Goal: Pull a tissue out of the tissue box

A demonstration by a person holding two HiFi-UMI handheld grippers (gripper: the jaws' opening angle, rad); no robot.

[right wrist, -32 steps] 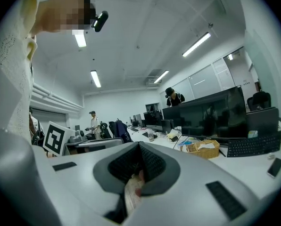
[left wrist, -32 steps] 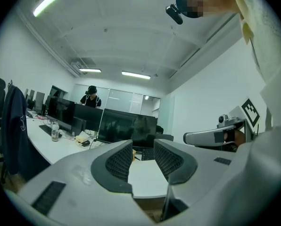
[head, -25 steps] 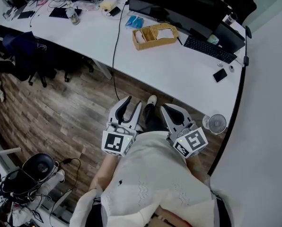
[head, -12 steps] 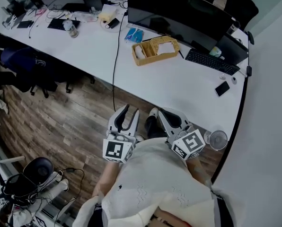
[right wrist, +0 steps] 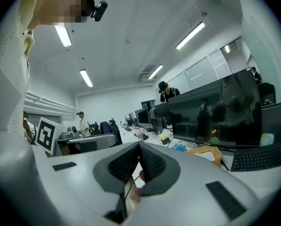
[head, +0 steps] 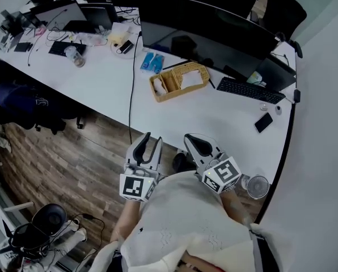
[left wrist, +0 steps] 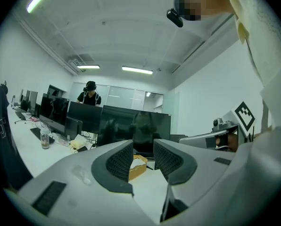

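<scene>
Both held low against torso, tips pointing forward toward long white desk [head: 214, 115]; left grey gripper [head: 152, 141] jaws narrowly apart, empty; right grey gripper [head: 190, 137] jaws pressed together, empty; tan woven tissue box [head: 170, 87] on desk before dark curved monitor [head: 203, 21], well apart from both.

The room is bright, lit evenly by long ceiling lamps [left wrist: 137, 70]. On the white surface [head: 214, 112] the shadows are soft. Both gripper views are round fisheye pictures with black corners and strong bending at the edges. The near fingers [left wrist: 119, 161] look slightly unsharp.
</scene>
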